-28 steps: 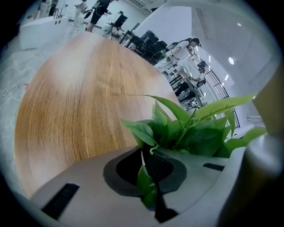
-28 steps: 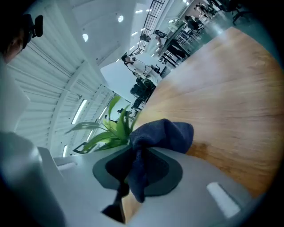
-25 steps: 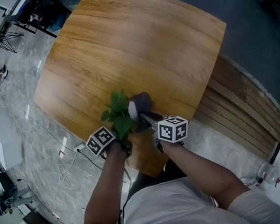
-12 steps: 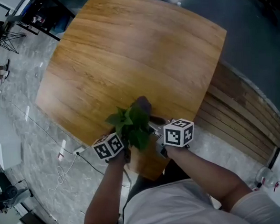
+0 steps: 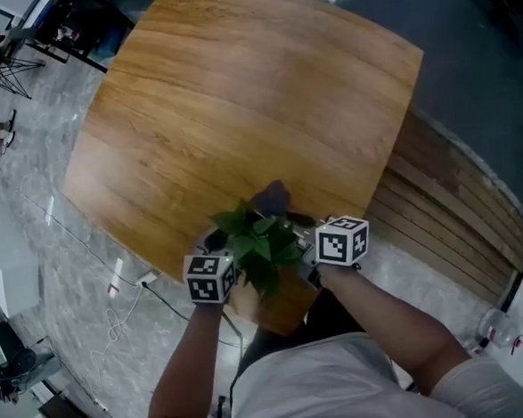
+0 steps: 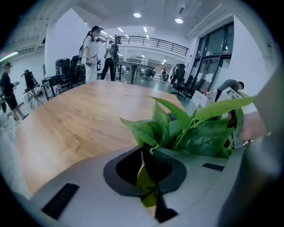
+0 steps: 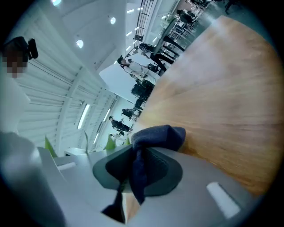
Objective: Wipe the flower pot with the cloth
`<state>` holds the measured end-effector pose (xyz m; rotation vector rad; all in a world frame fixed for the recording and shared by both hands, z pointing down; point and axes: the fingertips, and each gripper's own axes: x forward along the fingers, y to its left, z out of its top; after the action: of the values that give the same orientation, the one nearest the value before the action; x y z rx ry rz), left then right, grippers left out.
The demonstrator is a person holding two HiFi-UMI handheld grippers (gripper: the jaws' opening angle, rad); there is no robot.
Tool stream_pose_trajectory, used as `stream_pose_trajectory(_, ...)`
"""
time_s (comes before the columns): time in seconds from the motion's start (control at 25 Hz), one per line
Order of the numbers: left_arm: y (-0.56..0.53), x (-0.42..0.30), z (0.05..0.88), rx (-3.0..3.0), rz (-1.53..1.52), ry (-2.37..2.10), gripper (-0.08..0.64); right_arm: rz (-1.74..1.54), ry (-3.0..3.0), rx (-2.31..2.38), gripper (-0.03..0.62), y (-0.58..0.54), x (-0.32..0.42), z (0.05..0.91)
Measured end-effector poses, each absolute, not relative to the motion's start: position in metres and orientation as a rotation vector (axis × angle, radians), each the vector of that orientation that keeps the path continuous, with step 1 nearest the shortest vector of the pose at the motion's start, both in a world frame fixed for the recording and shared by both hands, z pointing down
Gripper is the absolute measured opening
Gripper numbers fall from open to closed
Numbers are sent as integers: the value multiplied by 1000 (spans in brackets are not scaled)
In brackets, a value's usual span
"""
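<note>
Left: my left gripper (image 6: 147,170), newly rolled over, stays clamped on a leaf of the green leafy potted plant (image 5: 259,242).
Flower pot: hidden beneath the foliage, now pulled toward the tan wooden table's (image 5: 236,98) 6 o'clock edge.
Right: my right gripper (image 7: 133,177) is closed on the dark blue cloth (image 7: 157,135), at the plant's 1 o'clock.
Meaning: I am probably presenting a fresh side for wiping.

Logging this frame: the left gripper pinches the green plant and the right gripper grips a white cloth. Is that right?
No. The cloth in the right gripper is dark blue, not white; the right gripper view shows it. The left gripper does pinch the green plant.
</note>
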<state>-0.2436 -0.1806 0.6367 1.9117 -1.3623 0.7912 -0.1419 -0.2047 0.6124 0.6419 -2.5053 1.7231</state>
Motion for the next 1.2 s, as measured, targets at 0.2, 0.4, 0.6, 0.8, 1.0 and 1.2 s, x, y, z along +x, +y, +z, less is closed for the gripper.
stream_pose_trajectory(0.2,-182,-241,626,1937,808,-1383,20,1668,-2518,605,66,-207,-141,607)
stream_pose_trajectory(0.4,-190,-236,630,1926,800,-1376,21,1676,-2383,665,66,-210,-138,675)
stream_pose_trajectory(0.6,-194,-233,626,1922,759,-1382,23,1594,-2426,667,66,-213,-136,663)
stream_pose_trajectory(0.8,-193,-235,608,1933,709,-1425,41,1441,-2501,692,66,-220,-122,630)
stream_pose_trajectory(1.0,-190,-239,581,1939,647,-1481,43,1268,-2563,713,66,-226,-110,595)
stream_pose_trajectory(1.2,-185,-245,550,1948,585,-1543,43,1128,-2609,715,66,-229,-102,559)
